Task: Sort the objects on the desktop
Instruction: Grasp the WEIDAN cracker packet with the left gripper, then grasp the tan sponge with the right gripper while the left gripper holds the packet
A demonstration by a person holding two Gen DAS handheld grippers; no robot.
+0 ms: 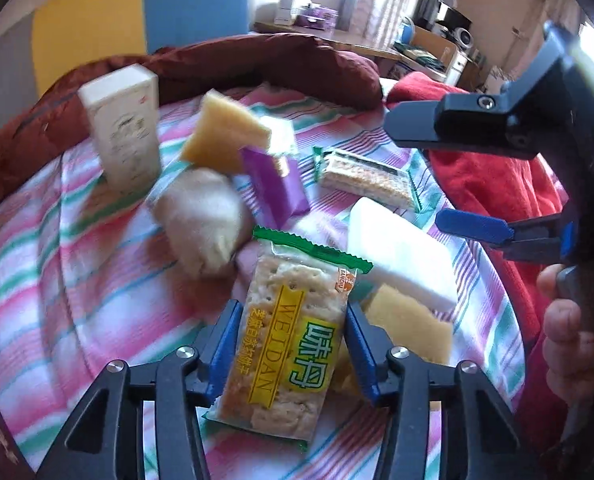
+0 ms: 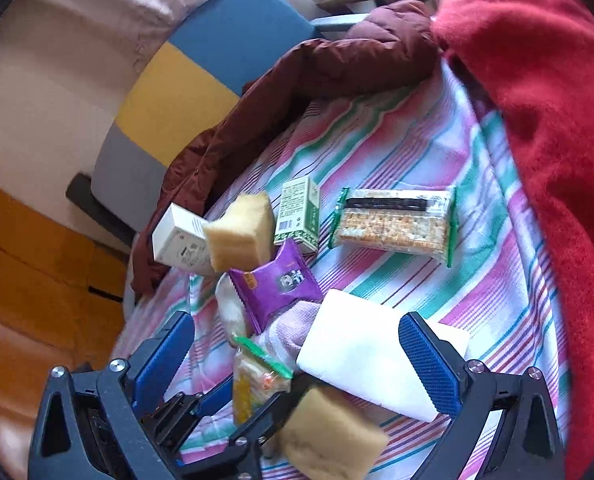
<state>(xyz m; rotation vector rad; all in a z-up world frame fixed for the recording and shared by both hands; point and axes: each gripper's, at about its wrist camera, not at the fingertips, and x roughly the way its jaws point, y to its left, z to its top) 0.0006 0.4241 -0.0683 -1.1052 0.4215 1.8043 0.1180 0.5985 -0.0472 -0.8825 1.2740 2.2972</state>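
My left gripper (image 1: 293, 344) is shut on a green-edged cracker packet (image 1: 289, 332) with yellow labels, held above the striped cloth (image 1: 57, 264). The packet also shows in the right wrist view (image 2: 257, 380), with the left gripper (image 2: 253, 404) under my right one. My right gripper (image 2: 297, 364) is open and empty, above a white sponge block (image 2: 361, 356). It shows from the side in the left wrist view (image 1: 413, 176). A yellow sponge (image 2: 333, 436) lies under the white block (image 1: 397, 252).
On the cloth lie a purple snack packet (image 2: 277, 280), a second yellow sponge (image 2: 239, 228), a white box (image 2: 181, 240), a green box (image 2: 301, 212), a long cracker pack (image 2: 393, 220) and a bagged bun (image 1: 201, 216). A maroon jacket (image 2: 317, 72) and red blanket (image 2: 549, 120) border it.
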